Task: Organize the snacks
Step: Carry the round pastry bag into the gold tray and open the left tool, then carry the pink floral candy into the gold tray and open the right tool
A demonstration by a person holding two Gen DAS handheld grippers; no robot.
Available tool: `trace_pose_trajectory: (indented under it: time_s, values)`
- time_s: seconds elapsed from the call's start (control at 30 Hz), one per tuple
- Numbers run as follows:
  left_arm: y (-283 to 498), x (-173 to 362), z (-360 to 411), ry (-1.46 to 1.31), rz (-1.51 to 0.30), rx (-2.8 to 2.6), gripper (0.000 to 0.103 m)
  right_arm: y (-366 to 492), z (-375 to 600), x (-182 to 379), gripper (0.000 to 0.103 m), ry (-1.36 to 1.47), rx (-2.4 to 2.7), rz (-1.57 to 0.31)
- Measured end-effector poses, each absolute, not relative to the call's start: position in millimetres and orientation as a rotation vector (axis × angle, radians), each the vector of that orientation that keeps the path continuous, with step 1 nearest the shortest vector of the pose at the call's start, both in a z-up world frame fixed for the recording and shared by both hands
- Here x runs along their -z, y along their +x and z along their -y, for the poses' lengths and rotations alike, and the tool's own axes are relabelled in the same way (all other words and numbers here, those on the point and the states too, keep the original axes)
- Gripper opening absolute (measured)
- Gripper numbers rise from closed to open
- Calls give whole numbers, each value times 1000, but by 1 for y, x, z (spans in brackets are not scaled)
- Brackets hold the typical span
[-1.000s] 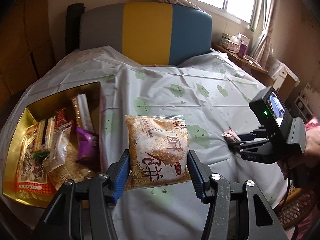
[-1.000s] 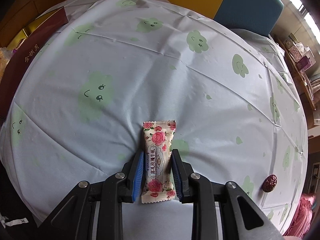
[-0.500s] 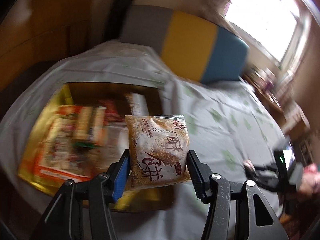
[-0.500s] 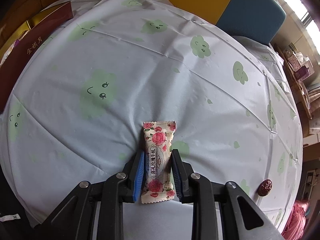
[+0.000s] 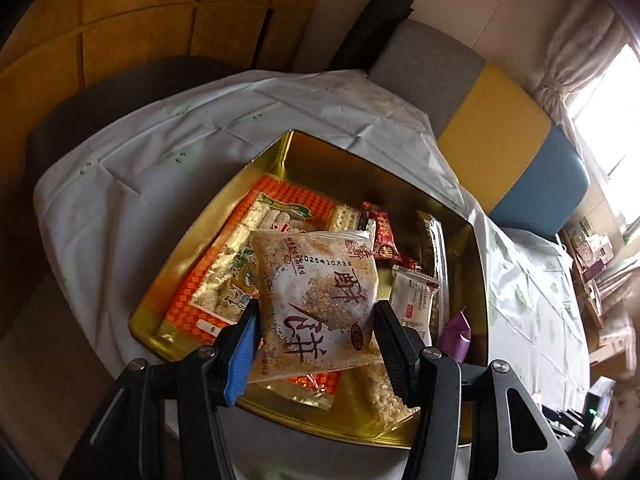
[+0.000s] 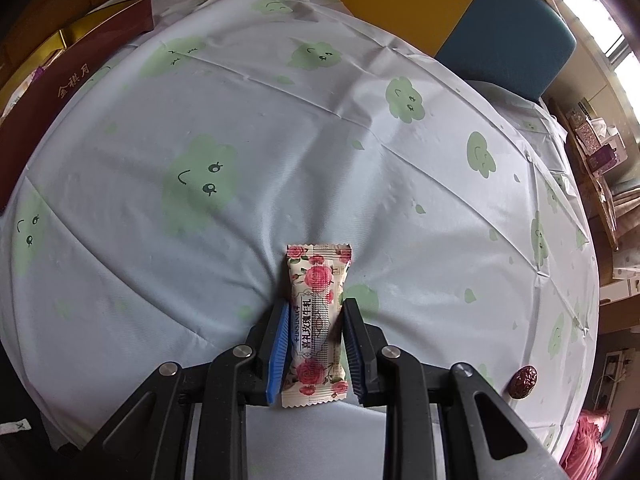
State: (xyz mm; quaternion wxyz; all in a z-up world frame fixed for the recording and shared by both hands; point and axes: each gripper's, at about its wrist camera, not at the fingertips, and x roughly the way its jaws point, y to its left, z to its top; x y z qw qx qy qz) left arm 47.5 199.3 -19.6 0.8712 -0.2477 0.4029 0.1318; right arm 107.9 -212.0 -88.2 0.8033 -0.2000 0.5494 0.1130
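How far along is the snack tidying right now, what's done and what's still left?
Mostly done: the gold box already holds several packets, including an orange wafer pack. In hand: the left gripper holds a crumbly pastry bag above the box, and the right gripper grips a rose-print candy at the tablecloth. Left: place both, then the red date on the cloth.

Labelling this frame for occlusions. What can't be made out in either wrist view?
- Left wrist view: the crumb-cake packet in the left gripper hides the middle of the gold tray and the snacks under it.
- Left wrist view: the right gripper is cut by the frame's corner and blurred.
- Right wrist view: the maroon box is cut off at the left edge; its contents are hidden.
- Right wrist view: the rose candy in the right gripper; small print unreadable.
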Motion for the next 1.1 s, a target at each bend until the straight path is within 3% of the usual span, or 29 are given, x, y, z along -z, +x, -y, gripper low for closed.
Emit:
trace_pose_trajectory:
  time_s: [0.53, 0.7, 1.1]
  values:
    - [68, 54, -176, -398, -934, -318, 56, 108, 212, 88, 27, -432, -242, -1175]
    - [63, 47, -163, -328, -920, -319, 51, 108, 212, 88, 27, -435, -240, -1174]
    - [52, 26, -135, -201, -868, -286, 51, 105, 207, 89, 27, -450, -231, -1165]
